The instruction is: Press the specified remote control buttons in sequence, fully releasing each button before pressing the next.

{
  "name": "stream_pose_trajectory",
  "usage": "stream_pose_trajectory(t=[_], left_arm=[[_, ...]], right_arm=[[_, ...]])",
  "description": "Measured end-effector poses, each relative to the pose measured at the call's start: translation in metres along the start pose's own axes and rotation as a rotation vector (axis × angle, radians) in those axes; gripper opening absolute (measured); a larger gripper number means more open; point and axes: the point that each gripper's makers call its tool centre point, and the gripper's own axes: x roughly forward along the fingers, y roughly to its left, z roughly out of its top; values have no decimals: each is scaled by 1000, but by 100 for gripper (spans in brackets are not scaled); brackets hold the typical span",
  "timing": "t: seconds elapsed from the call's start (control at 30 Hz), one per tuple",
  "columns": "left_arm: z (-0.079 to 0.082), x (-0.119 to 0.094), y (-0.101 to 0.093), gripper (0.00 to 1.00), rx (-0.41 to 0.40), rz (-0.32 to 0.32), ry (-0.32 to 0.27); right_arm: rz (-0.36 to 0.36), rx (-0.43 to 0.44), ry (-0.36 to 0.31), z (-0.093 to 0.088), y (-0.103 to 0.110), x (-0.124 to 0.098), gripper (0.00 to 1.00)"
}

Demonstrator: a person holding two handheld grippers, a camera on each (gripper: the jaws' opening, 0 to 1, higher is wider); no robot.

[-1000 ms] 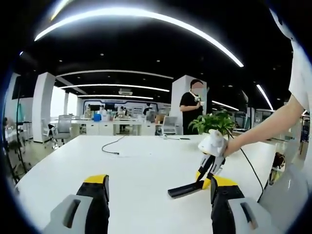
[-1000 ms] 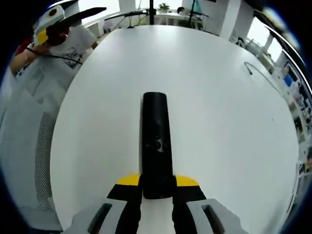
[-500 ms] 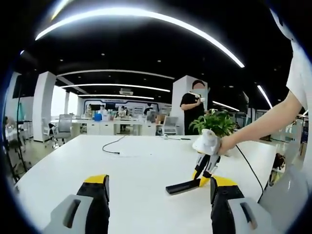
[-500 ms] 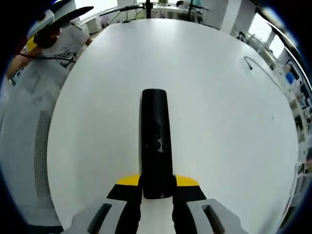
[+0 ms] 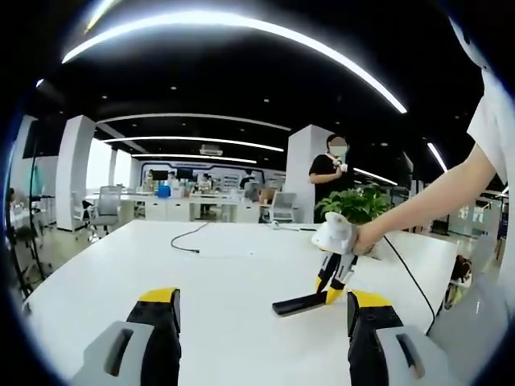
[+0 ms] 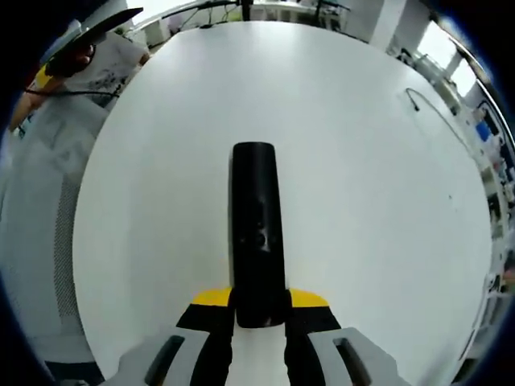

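We see the white table (image 6: 362, 201) under both grippers. The black remote control (image 6: 256, 233) lies lengthwise above it, its near end clamped between the jaws of the right gripper (image 6: 257, 310). In the left gripper view, this gripper and remote now sit nearer the table's middle than a second ago. The left gripper (image 5: 257, 322) hovers over the table, jaws wide apart, holding nothing.
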Motion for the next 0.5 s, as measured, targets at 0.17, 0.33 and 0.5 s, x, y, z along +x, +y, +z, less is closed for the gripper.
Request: stream_pose_trajectory(t=[0.17,0.33,0.5], left_arm=[[-1,0,1,88,-5,2,2],[-1,0,1,88,-11,0,4],[-3,1,1,88,-8,-3,13]], right_arm=[[0,-2,7,0,-5,0,21],[0,-1,8,-1,-10,-1,21],[0,0,15,-1,-14,-1,21]])
